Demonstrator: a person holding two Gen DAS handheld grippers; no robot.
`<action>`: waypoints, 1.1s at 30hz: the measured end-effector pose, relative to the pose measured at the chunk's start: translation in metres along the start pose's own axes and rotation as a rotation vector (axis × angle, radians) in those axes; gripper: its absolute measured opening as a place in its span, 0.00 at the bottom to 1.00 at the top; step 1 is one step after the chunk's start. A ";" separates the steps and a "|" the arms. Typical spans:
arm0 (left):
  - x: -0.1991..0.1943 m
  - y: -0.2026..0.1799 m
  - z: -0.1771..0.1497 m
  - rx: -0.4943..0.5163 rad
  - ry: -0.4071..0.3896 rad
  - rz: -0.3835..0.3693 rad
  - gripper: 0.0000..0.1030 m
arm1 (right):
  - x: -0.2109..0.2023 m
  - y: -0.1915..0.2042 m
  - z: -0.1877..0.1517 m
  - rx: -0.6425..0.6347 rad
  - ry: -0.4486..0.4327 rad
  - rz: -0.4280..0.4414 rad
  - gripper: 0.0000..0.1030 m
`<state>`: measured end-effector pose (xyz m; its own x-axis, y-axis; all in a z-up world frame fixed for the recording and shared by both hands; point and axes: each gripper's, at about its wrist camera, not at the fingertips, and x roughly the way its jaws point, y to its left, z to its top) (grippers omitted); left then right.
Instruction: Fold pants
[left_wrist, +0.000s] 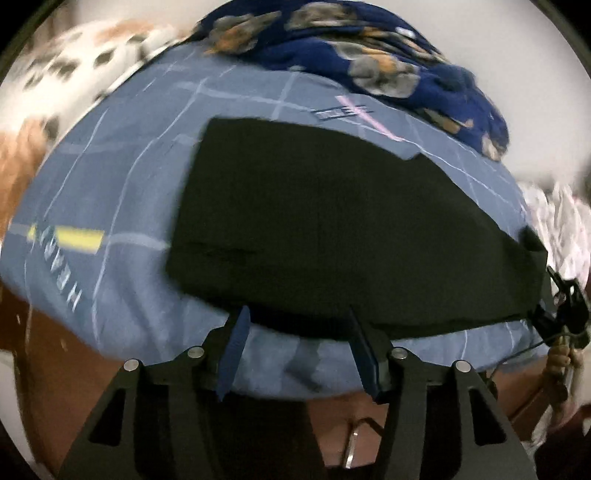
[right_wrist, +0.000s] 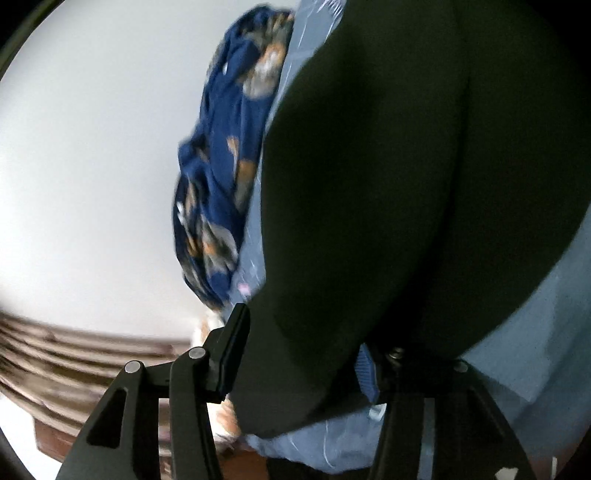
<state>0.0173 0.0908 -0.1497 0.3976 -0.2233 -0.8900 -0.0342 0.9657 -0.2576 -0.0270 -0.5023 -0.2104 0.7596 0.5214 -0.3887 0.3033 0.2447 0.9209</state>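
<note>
The black pants (left_wrist: 332, 229) lie folded into a broad flat shape on the blue bed sheet (left_wrist: 110, 184). My left gripper (left_wrist: 300, 332) stands open at their near edge, blue pads apart and pressing on nothing. In the right wrist view the pants (right_wrist: 369, 184) fill the middle. My right gripper (right_wrist: 301, 343) is open, with the cloth's end lying between its spread fingers; I see no pad pinching it. That gripper's black frame (left_wrist: 565, 310) shows at the pants' right end, a hand (left_wrist: 561, 369) below it.
A rumpled dark-blue flowered blanket (left_wrist: 351, 44) lies along the far side of the bed, against a white wall (right_wrist: 92, 166). A white spotted cloth (left_wrist: 74, 62) lies far left and a pale printed one (left_wrist: 554, 221) far right. The brown wooden bed frame (left_wrist: 55, 350) runs below the sheet.
</note>
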 end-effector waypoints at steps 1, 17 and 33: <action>-0.003 0.008 -0.002 -0.024 0.009 -0.005 0.53 | -0.004 -0.003 0.006 0.013 -0.015 0.013 0.51; 0.014 -0.055 0.035 0.108 -0.032 -0.022 0.71 | -0.063 -0.034 0.147 0.057 -0.272 0.002 0.51; 0.051 -0.047 0.038 0.076 0.019 -0.052 0.76 | -0.154 -0.045 0.130 -0.035 -0.421 -0.128 0.05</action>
<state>0.0741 0.0394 -0.1685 0.3790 -0.2756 -0.8834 0.0563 0.9597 -0.2753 -0.0831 -0.6998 -0.1884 0.8877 0.1085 -0.4474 0.3956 0.3171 0.8619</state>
